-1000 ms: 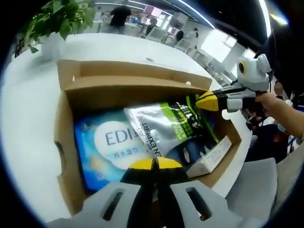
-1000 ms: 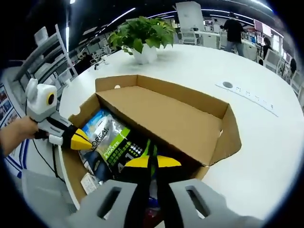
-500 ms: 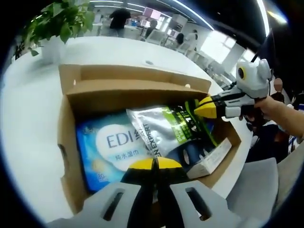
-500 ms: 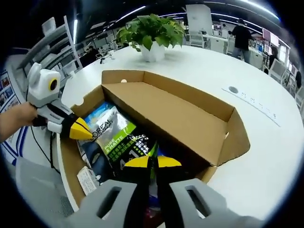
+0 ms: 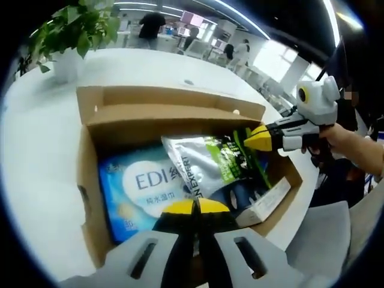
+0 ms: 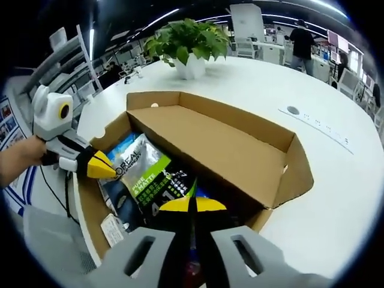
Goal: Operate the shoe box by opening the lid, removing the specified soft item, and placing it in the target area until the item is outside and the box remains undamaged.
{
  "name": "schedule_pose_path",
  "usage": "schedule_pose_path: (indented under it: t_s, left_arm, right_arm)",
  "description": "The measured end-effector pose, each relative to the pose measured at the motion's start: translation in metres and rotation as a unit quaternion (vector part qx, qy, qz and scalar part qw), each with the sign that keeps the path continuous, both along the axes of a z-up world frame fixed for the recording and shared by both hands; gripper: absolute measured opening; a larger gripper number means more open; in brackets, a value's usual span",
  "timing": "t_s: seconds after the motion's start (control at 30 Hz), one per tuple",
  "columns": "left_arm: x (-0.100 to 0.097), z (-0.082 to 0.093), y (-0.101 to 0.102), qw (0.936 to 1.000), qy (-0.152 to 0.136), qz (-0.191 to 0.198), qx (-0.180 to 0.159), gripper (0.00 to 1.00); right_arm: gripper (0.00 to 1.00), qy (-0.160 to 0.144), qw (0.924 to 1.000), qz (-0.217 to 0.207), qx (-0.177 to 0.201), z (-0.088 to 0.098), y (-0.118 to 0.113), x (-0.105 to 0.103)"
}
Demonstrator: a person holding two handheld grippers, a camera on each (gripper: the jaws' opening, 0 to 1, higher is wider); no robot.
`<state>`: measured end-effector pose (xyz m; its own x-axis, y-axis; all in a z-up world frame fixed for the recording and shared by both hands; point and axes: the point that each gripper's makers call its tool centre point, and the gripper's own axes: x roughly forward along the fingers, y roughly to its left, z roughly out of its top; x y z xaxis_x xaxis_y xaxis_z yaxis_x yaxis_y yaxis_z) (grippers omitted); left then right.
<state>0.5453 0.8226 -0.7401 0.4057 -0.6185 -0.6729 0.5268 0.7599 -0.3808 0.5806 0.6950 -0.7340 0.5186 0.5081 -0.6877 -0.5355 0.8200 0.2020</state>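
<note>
My left gripper view reads one blue wipes pack (image 5: 141, 189) lying left in the open shoe box (image 5: 90, 120), one silver-green pouch (image 5: 210, 165) beside it and one white carton (image 5: 264, 201) at the right. My left gripper (image 5: 195, 207) hangs over the pack, jaws pressed together, empty. My right gripper (image 5: 259, 138) — tips together too — touches the pouch's edge. The right gripper view adds the raised lid (image 6: 210, 144), one potted plant (image 6: 186, 45) and the white table (image 6: 336, 198).

Bright overhead strip lighting, window glare at upper right, strong fisheye bending, soft blurred edges
</note>
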Motion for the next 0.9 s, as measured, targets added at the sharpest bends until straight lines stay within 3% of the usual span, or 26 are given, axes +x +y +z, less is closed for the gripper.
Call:
schedule_pose_path:
  t_s: [0.9]
  left_arm:
    - [0.008, 0.041, -0.014, 0.9991, -0.040, -0.005, -0.017, 0.00]
  right_arm:
    - [0.00, -0.040, 0.9982, -0.031, 0.033, 0.052, -0.016, 0.003]
